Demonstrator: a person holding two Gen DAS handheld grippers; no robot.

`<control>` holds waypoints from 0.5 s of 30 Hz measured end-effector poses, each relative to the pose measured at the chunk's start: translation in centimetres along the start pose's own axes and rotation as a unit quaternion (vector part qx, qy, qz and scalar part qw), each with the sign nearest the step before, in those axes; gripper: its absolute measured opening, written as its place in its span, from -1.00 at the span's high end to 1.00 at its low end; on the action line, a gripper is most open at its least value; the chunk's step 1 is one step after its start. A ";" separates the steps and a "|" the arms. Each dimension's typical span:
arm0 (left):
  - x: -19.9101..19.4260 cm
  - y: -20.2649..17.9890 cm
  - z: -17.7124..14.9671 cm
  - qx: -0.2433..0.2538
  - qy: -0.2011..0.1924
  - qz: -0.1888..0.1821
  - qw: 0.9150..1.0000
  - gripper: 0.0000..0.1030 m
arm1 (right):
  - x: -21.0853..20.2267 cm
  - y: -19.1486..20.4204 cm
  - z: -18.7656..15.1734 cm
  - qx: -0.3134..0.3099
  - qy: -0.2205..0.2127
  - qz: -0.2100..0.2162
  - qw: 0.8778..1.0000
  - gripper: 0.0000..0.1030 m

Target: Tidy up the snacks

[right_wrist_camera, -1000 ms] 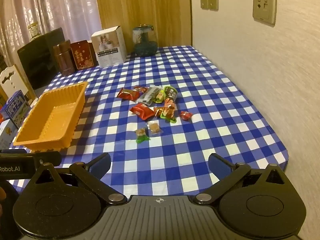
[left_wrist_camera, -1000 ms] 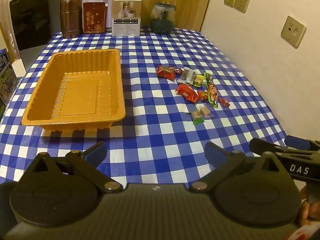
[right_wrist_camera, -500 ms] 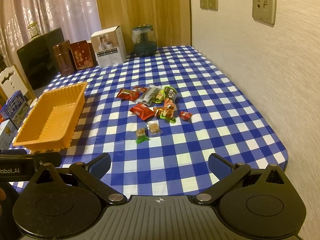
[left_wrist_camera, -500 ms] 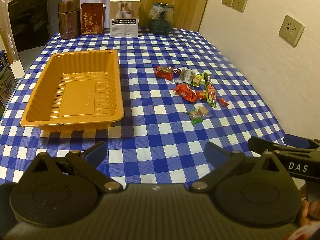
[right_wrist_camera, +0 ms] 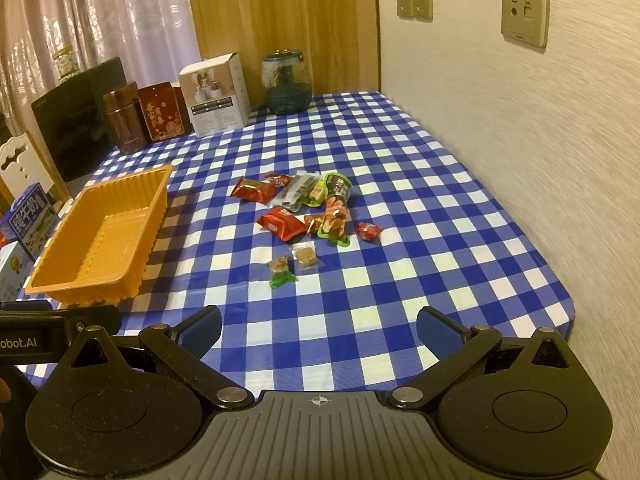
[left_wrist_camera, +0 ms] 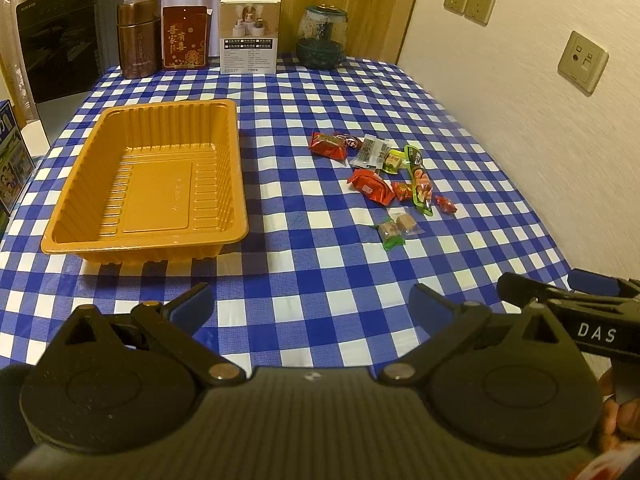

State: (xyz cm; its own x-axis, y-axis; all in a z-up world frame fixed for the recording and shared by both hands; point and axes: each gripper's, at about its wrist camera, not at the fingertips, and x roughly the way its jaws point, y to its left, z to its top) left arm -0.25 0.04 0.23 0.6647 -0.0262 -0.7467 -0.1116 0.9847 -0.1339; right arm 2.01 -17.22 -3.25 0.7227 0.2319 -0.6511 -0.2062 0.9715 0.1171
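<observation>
Both hand-held grippers, left [left_wrist_camera: 310, 304] and right [right_wrist_camera: 318, 326], are being held wide open and empty. The snacks [right_wrist_camera: 306, 216] are lying ahead of the right one, nearer it; the tray [left_wrist_camera: 148, 176] is sitting ahead-left.

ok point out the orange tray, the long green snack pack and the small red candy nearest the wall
orange tray [left_wrist_camera: 76, 236]: left wrist view, near left rim.
long green snack pack [left_wrist_camera: 419, 178]: left wrist view, middle of the wrapper.
small red candy [right_wrist_camera: 369, 231]: right wrist view, centre of the wrapper.

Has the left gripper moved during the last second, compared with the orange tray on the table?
Yes, slightly. In the left wrist view the orange tray sits a little further right than before, so the left gripper turned or shifted slightly left.
</observation>
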 end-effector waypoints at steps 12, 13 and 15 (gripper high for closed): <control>0.0 0.0 0.0 -0.001 -0.001 0.000 1.000 -1.00 | 0.0 0.0 0.0 0.000 -0.001 -0.001 1.000 -1.00; 0.0 0.0 0.0 -0.001 -0.001 -0.001 1.000 -1.00 | 0.0 0.0 -0.1 0.001 -0.001 -0.002 1.000 -1.00; 0.0 0.0 0.0 0.000 -0.001 -0.001 1.000 -1.00 | 0.0 0.0 -0.1 0.001 -0.001 -0.001 1.000 -1.00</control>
State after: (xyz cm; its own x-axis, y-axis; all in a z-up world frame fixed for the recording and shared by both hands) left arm -0.28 0.07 0.20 0.6661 -0.0271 -0.7454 -0.1111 0.9846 -0.1352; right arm 1.93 -17.27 -3.29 0.7251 0.2293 -0.6493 -0.2026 0.9722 0.1171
